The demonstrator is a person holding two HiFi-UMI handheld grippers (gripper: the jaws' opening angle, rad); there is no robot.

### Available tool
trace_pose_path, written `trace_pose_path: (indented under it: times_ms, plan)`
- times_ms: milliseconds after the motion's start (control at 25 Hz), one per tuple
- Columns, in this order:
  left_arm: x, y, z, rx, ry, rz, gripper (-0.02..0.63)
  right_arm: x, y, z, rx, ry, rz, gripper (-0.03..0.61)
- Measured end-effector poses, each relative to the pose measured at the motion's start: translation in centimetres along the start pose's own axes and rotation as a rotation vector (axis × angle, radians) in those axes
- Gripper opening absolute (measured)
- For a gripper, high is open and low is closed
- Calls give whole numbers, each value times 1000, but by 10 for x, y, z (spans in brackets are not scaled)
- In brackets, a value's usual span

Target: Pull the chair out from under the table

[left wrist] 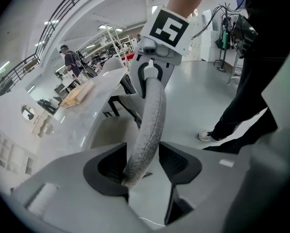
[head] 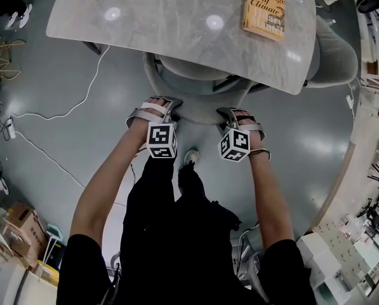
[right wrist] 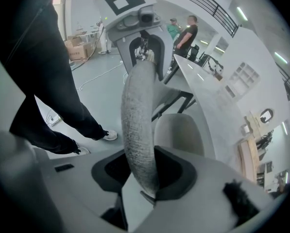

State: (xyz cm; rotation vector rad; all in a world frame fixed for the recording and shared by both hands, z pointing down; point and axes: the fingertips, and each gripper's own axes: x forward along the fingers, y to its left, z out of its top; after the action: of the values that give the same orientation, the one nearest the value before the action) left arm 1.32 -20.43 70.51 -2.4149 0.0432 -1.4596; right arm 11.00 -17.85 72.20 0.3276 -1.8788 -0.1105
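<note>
A grey upholstered chair (head: pixel 199 81) is tucked under the marble table (head: pixel 164 24), its curved back rim (head: pixel 192 118) toward me. My left gripper (head: pixel 166 105) straddles the rim on the left. In the left gripper view the rim (left wrist: pixel 149 125) runs between the jaws of the left gripper (left wrist: pixel 144 166), leaning on the left pad with a clear gap to the right one. My right gripper (head: pixel 232 114) sits on the rim further right. In the right gripper view the rim (right wrist: pixel 137 125) fills the space between the pads of the right gripper (right wrist: pixel 144 171), which press on it.
A yellow book (head: pixel 264 10) lies on the table's far right corner. A second grey chair (head: pixel 338 56) stands at the table's right end. White cables (head: pixel 68 113) trail over the floor at left. My shoe (head: pixel 190 157) is just behind the chair. Boxes (head: pixel 21 224) sit lower left.
</note>
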Motion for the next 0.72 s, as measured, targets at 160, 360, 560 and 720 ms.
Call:
trace_pose_path:
  times_ms: [160, 360, 560, 720]
  plan:
    - [3, 3, -5, -32, 22, -27, 218, 0, 0, 0, 9, -5, 0, 133]
    - [7, 0, -10, -50, 52, -49, 195, 1, 0, 1, 12, -4, 22, 133]
    - [11, 2, -11, 17, 53, -8, 190, 2, 0, -1, 14, 2, 19, 133]
    - [10, 4, -14, 40, 69, -9, 167, 3, 1, 0, 19, 6, 25, 133]
